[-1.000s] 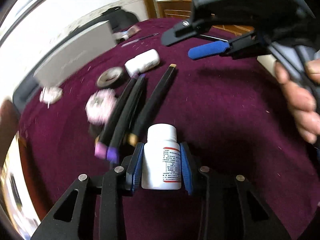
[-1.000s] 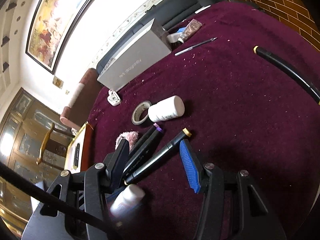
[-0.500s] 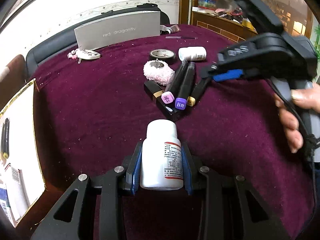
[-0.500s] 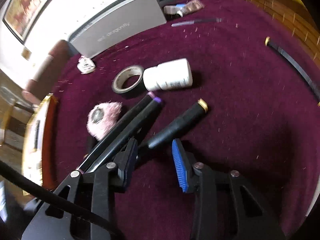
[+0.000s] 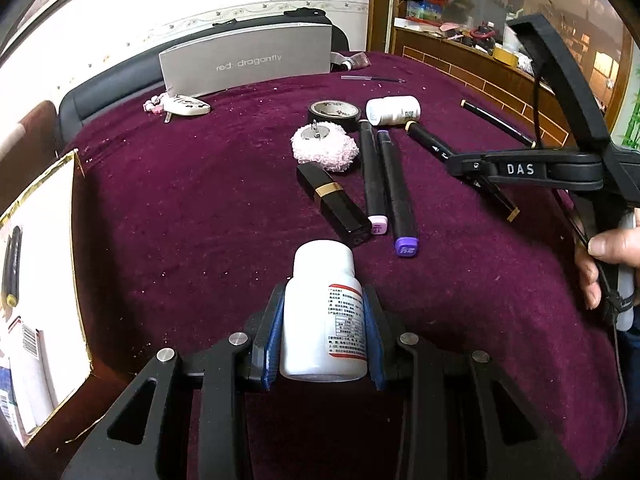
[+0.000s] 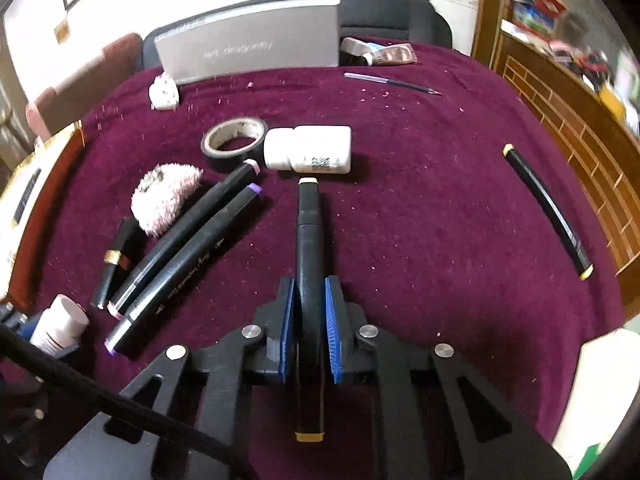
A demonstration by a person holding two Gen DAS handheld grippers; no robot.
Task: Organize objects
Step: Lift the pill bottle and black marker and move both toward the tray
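With the left hand-held gripper clamped on the white plastic pill bottle above the maroon-clothed counter and the right hand-held gripper closed around the black yellow-capped marker, I'd lift that marker level and lay it parallel beside the two purple-capped black markers.

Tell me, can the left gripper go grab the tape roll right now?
Probably not. The left gripper is already shut on a white bottle, so it has no free grip. The tape roll also lies behind the pink puff and lipstick.
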